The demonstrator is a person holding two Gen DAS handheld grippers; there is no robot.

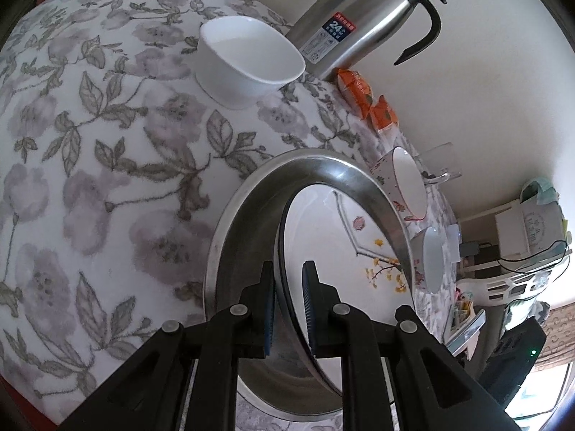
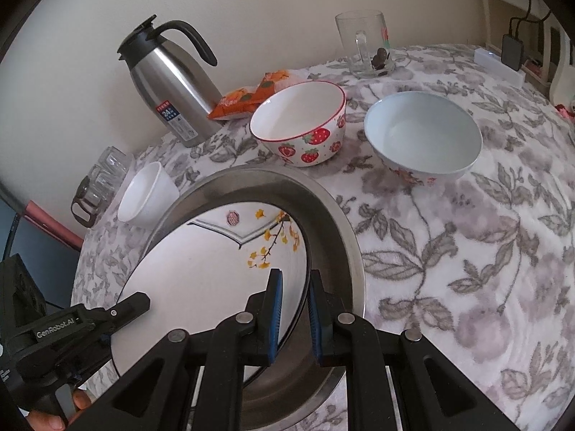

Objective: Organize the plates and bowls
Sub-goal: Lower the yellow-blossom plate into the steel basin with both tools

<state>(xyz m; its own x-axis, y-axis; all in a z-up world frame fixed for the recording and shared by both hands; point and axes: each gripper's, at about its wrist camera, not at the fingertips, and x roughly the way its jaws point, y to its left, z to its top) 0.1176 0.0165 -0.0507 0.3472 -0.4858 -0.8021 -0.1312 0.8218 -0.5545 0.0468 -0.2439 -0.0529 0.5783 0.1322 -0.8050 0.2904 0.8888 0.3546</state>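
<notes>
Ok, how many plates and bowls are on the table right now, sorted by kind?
Plates: 2, a white flower-painted plate over a round steel plate.
Bowls: 3, a plain white bowl, a strawberry-patterned bowl and a pale blue-white bowl.
Total: 5.

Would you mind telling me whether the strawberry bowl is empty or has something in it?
Empty: the right wrist view looks into the strawberry bowl and shows only its bare white inside.

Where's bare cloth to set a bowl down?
Free: wide floral cloth right of the steel tray, below the pale bowl. Crowded: back wall, with thermos, snack packets, strawberry bowl.
</notes>
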